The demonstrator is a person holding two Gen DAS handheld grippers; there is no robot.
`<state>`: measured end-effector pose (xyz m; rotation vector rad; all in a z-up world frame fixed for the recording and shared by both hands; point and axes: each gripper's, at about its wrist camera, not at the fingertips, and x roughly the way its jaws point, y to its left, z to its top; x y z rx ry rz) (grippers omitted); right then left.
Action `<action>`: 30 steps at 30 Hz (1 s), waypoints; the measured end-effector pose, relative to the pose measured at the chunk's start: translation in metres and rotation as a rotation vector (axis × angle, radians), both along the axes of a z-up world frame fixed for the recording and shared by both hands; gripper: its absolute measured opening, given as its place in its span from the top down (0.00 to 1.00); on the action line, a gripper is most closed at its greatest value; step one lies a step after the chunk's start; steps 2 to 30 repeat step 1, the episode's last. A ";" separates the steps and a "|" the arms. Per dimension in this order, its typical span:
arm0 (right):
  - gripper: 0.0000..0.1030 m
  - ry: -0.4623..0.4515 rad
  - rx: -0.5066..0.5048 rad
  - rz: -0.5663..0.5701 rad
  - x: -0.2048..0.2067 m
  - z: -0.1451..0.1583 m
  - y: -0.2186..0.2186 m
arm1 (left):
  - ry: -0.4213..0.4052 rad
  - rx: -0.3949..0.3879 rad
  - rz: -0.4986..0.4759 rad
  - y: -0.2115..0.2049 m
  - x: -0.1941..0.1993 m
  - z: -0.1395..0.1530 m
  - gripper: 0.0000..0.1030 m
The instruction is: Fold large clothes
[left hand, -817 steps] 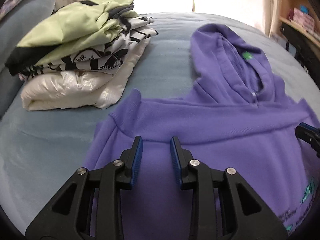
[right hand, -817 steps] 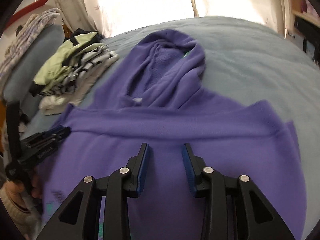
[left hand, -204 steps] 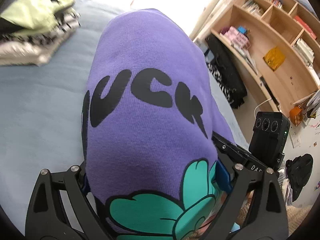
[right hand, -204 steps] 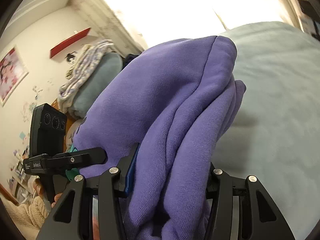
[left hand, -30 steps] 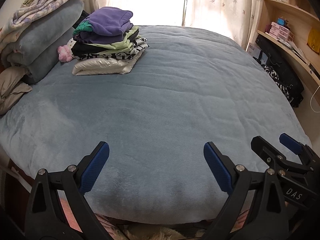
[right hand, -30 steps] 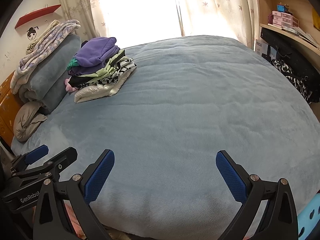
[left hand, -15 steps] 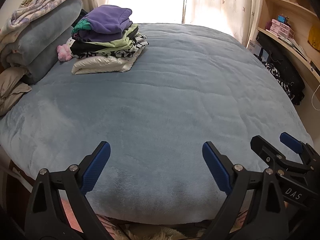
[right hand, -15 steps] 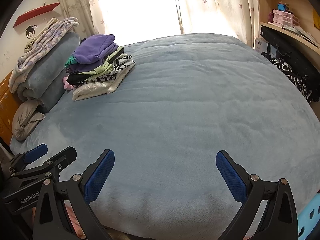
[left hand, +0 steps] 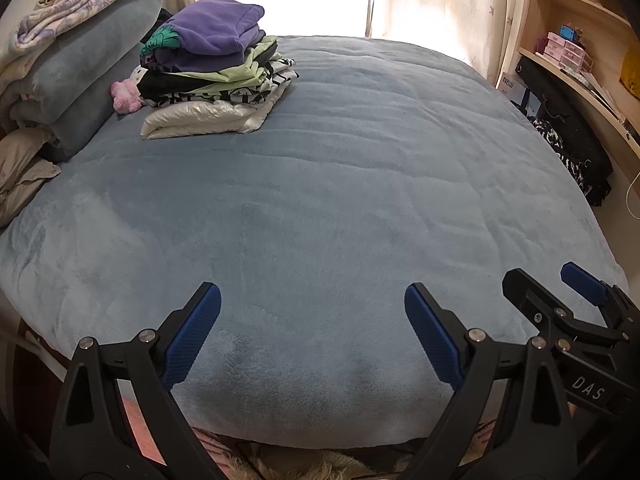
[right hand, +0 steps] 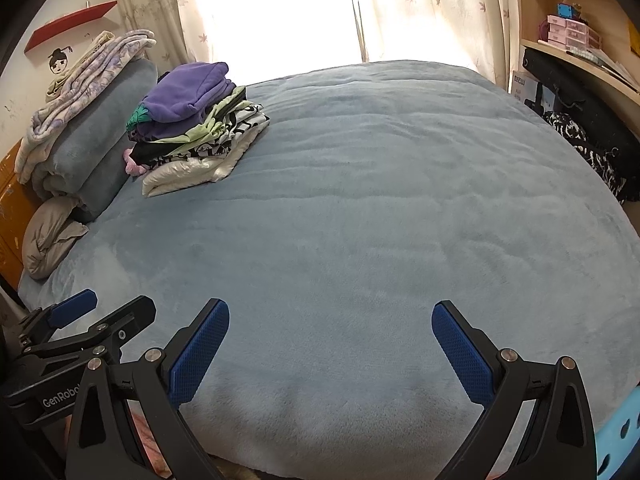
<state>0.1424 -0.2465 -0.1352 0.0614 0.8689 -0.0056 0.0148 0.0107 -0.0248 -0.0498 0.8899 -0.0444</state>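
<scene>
The folded purple hoodie lies on top of a stack of folded clothes at the far left of the blue bed. My left gripper hangs open over the bed's near edge, nothing between its blue pads. The right gripper is open too, also at the near edge and far from the stack. The right gripper shows at the lower right of the left wrist view, and the left gripper at the lower left of the right wrist view.
Rolled blue and patterned blankets and a grey pillow line the bed's left side, with a pink plush toy beside the stack. Wooden shelves and a black bag stand to the right. Curtains cover the bright window behind.
Over the last second both views crept slightly nearer the bed; both grippers stayed open and empty. Earlier the hoodie lay flat, then was carried folded; now it rests on the stack.
</scene>
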 end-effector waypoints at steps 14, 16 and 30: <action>0.01 0.005 0.001 0.000 0.001 -0.003 0.001 | 0.003 0.001 0.002 0.000 0.000 -0.001 0.11; 0.01 0.005 0.001 0.000 0.001 -0.003 0.001 | 0.003 0.001 0.002 0.000 0.000 -0.001 0.11; 0.01 0.005 0.001 0.000 0.001 -0.003 0.001 | 0.003 0.001 0.002 0.000 0.000 -0.001 0.11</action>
